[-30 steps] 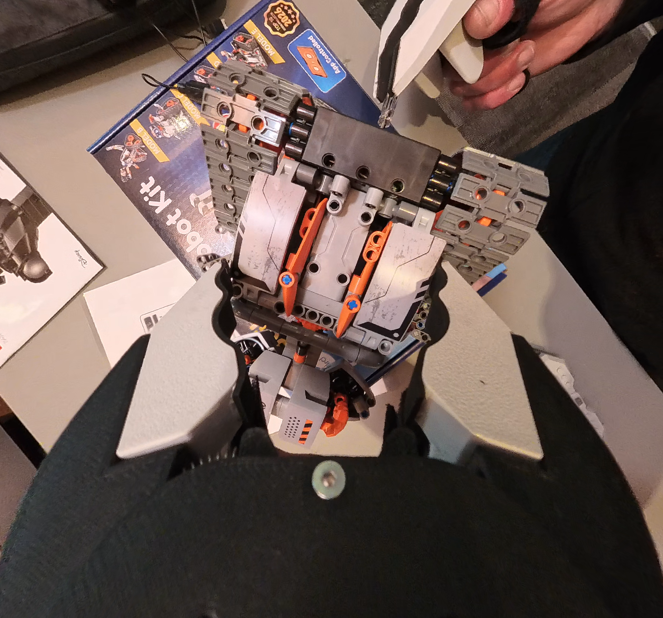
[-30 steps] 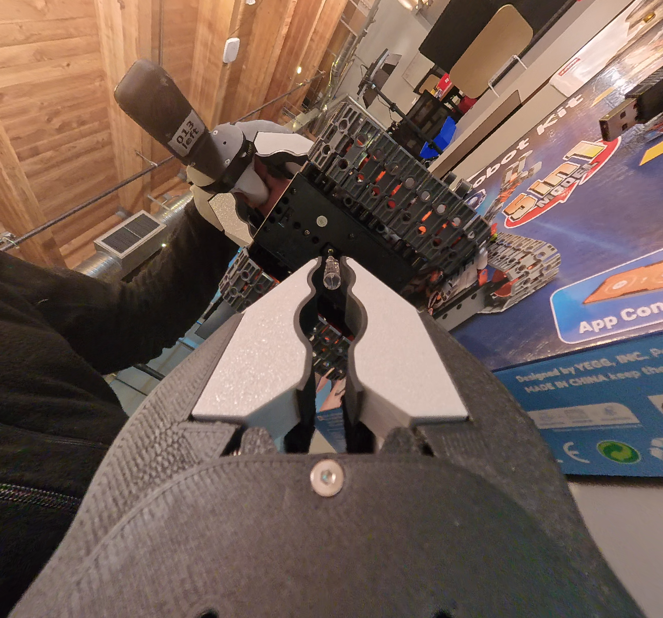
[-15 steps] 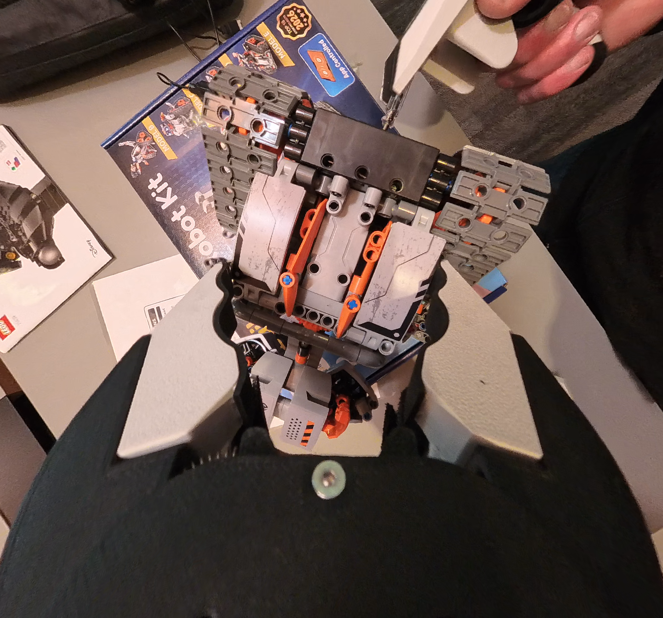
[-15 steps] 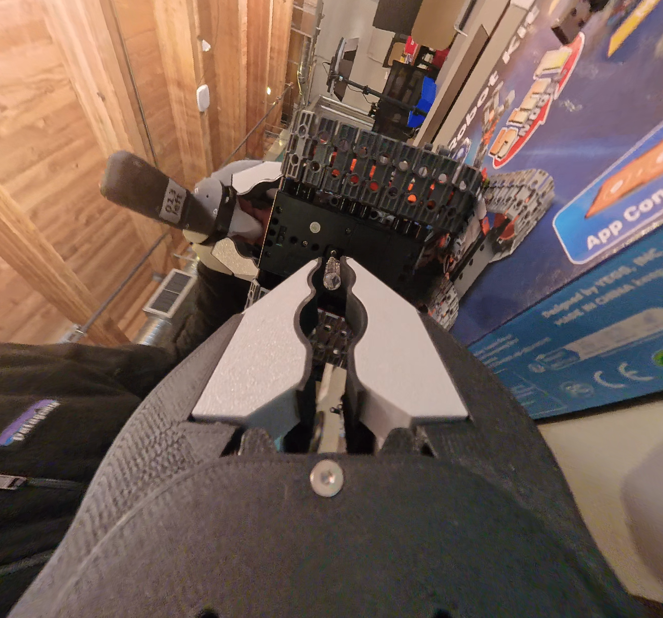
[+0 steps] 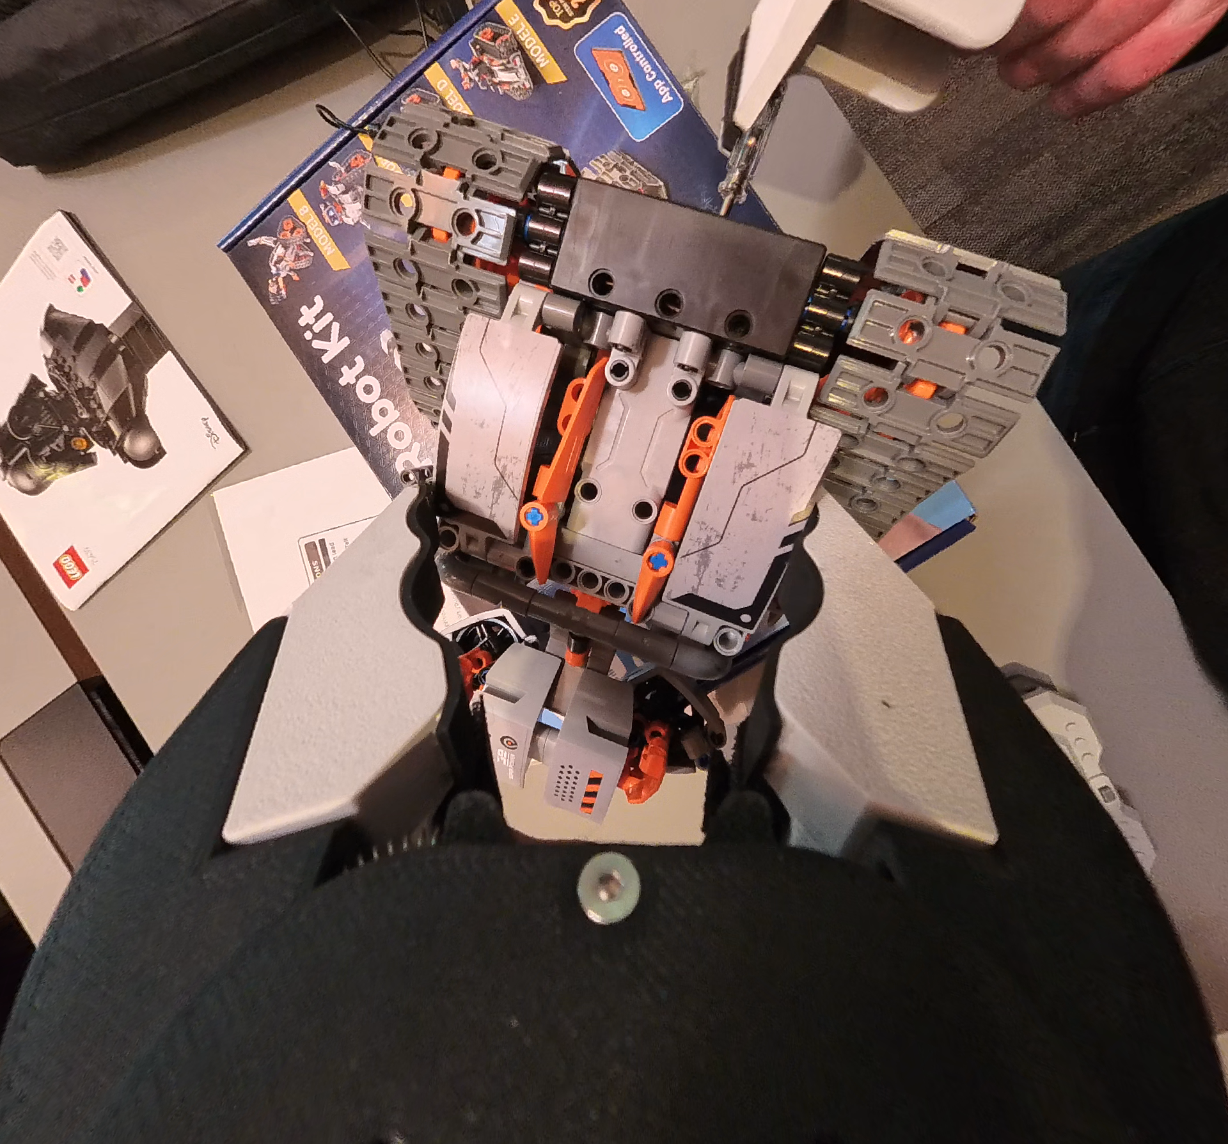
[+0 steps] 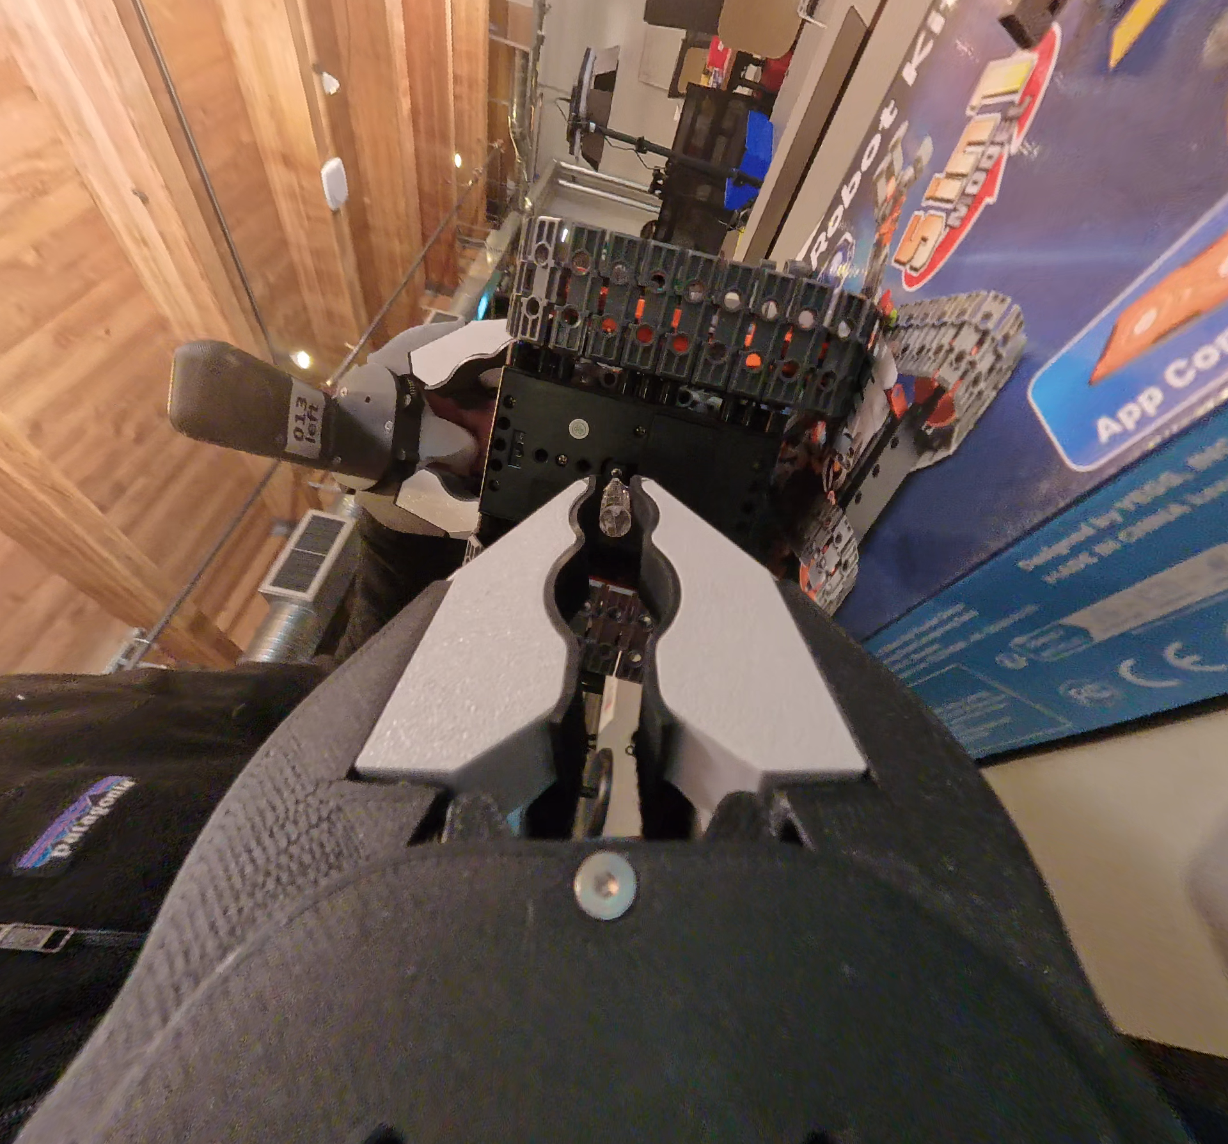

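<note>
Grey-and-orange tracked brick-built robot model (image 5: 624, 421), long axis pointing away, black block end farthest, clamped above the grey counter (image 5: 133, 195) in the left claw (image 5: 611, 554); right claw (image 6: 614, 504) pinches a small clear-handled screwdriver (image 6: 613, 507) tip-first against its black block

The left gripper (image 5: 614, 570) stands with its two grey fingers (image 5: 345, 634) spread wide and pressed against the sides of what it grips, its handle reaching back toward a dark sleeve (image 6: 166, 747) in the right wrist view. The right gripper (image 6: 614, 501) has its fingers nearly closed, the tips pinching a thin clear-handled tool. A bare hand (image 5: 1116, 2) grips its white handle from above, though blur there hides the finger positions.
</note>
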The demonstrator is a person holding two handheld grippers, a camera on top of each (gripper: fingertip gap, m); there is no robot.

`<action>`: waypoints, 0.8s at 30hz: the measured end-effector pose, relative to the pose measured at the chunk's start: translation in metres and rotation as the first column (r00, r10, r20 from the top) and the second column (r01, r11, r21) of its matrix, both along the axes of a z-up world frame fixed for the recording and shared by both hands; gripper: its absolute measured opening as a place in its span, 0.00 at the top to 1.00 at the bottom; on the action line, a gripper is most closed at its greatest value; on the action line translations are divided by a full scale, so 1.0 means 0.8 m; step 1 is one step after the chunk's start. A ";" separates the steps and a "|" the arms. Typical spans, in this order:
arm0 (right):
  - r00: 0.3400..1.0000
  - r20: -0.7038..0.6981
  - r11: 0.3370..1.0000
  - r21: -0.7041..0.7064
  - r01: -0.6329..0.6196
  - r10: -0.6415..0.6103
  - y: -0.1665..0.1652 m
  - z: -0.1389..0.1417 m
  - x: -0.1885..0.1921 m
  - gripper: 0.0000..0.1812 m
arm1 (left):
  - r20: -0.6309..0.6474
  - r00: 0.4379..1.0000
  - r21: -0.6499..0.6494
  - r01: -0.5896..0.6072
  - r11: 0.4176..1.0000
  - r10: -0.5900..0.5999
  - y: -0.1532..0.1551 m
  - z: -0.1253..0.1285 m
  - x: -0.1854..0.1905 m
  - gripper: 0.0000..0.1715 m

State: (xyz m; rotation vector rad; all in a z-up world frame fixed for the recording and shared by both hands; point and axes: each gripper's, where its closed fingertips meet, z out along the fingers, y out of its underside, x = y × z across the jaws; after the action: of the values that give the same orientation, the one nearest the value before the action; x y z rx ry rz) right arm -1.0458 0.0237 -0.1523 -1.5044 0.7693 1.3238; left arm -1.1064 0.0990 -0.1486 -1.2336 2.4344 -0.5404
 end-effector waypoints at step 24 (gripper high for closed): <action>0.793 0.603 0.948 0.199 -0.248 0.081 0.001 0.006 -0.008 0.98 | 0.012 1.000 -0.004 -0.010 1.000 0.010 0.001 -0.003 -0.003 0.41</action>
State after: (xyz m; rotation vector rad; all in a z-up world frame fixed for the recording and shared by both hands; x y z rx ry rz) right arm -1.0526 0.0249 -0.1473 -1.6545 0.0474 0.9392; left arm -1.1090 0.1002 -0.1512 -1.2399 2.4178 -0.5489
